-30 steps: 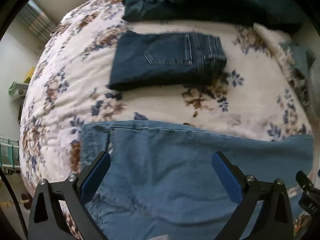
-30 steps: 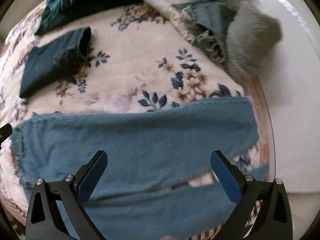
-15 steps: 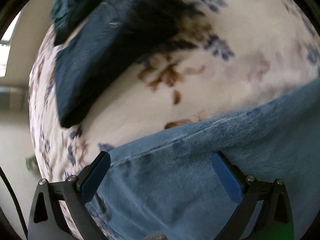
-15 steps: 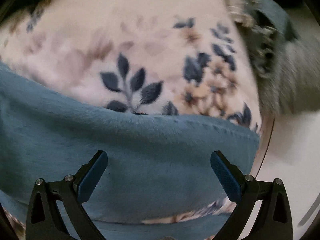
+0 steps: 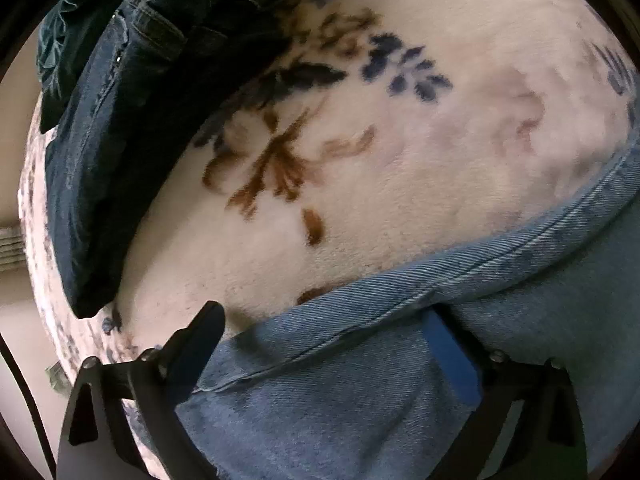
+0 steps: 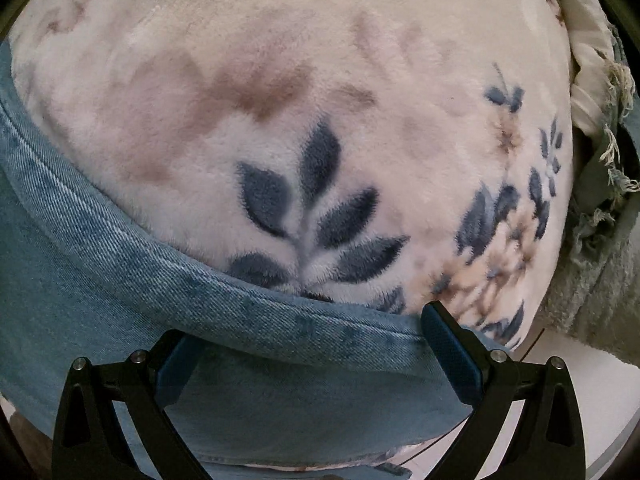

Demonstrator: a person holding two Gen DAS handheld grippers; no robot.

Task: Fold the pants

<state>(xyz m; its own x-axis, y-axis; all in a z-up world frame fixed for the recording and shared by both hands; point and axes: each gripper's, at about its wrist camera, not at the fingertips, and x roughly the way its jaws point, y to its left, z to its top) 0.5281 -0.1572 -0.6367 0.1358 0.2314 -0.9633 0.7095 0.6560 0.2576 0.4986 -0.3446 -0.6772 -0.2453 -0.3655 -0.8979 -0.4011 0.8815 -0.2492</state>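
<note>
Light blue denim pants (image 5: 360, 400) lie flat on a cream floral blanket (image 5: 400, 160), their seamed far edge running across both wrist views. My left gripper (image 5: 324, 344) is open and low over the pants, its fingers straddling that edge near one end. In the right wrist view the pants (image 6: 120, 280) fill the lower left. My right gripper (image 6: 308, 340) is open too, right down at the edge, with the left finger partly tucked under the fabric.
A folded pair of dark blue jeans (image 5: 120, 120) lies on the blanket at upper left in the left wrist view. At the right in the right wrist view are frayed grey-green cloth (image 6: 604, 184), a grey furry item (image 6: 600, 300) and white floor (image 6: 580, 384).
Both grippers have dropped from well above the pants down close to their far edge. Both stay open.
</note>
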